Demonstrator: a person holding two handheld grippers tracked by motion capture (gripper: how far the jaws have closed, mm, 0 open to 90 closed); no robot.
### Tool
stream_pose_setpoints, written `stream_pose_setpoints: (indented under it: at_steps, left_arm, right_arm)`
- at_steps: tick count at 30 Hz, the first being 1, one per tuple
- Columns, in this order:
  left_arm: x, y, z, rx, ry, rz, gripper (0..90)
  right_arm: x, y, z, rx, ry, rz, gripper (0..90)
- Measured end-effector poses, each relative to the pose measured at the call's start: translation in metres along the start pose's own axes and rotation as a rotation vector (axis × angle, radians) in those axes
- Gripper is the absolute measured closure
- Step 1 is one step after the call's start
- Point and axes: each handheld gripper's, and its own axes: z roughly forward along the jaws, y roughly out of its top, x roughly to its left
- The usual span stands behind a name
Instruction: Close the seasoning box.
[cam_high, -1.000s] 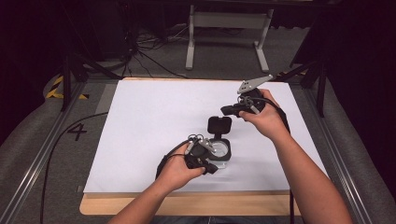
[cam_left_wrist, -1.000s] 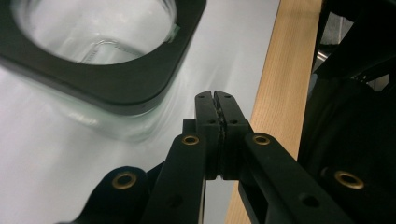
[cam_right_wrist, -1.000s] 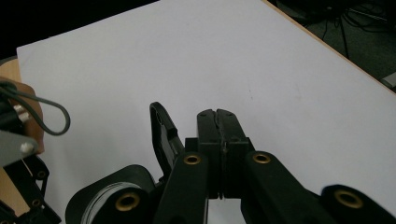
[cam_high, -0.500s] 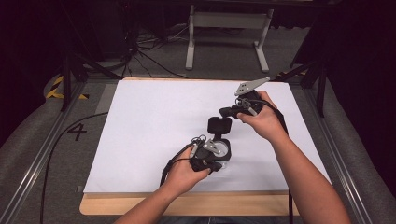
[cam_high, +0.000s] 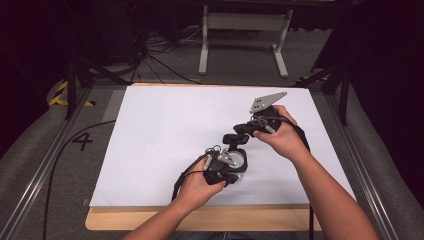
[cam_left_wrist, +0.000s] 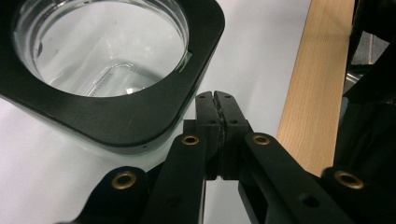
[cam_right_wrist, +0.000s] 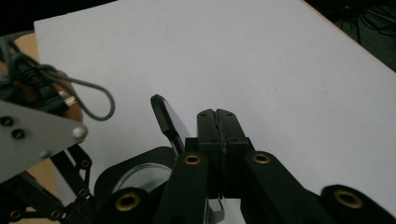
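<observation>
1. Left gripper (cam_left_wrist: 215, 97): jaws clenched, pads pressed flat against each other, nothing between them. Its tips sit just beside the black collar of the container (cam_left_wrist: 116, 70), at its near corner; touching or not, cannot tell.
2. Right gripper (cam_right_wrist: 217, 114): jaws also clenched tight, nothing gripped. In the right gripper view the tips sit just above the raised black lid (cam_right_wrist: 166, 120).
3. Container: clear glass or plastic body, black rounded-square collar with a round opening, seen from above in the left gripper view. See-through bottom, looks empty inside.
4. In the high view the container (cam_high: 239, 161) stands on the white sheet (cam_high: 165, 125), toward the near edge, between the two hands.
5. Lid tilted up on edge above the container's far side, right gripper (cam_high: 235, 141) next to it.
6. Left hand (cam_high: 197, 182) comes in from the bottom, left gripper (cam_high: 226, 176) against the container's near side.
7. Right hand (cam_high: 282, 135) further back and to the right, grey plate (cam_high: 267, 101) sticking up above it.
8. White sheet lies on a wooden board (cam_high: 200, 220); wood edge shows along the near side.
</observation>
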Motion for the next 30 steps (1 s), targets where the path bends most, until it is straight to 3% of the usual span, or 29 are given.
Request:
stream_pose_setpoints:
  at_steps: [2,17,21,24,30]
  left_arm:
    - [-0.001,0.0,0.0,-0.002,-0.006,-0.013,89.6]
    - [0.0,-0.001,-0.002,-0.002,-0.002,-0.007,89.2]
    - [0.0,-0.002,-0.002,-0.007,-0.007,-0.025,88.6]
    - [0.001,-0.002,-0.003,-0.001,-0.009,-0.014,88.4]
    - [0.0,-0.002,-0.003,-0.008,-0.008,-0.017,87.9]
  right_arm:
    - [0.005,-0.003,0.0,0.006,0.008,-0.008,90.0]
    - [0.031,-0.034,0.006,0.067,0.078,-0.012,90.0]
    - [0.033,-0.042,0.012,0.085,0.094,-0.003,90.0]
    - [0.033,-0.045,0.015,0.095,0.098,-0.002,90.0]
    - [0.033,-0.048,0.016,0.079,0.116,0.027,90.0]
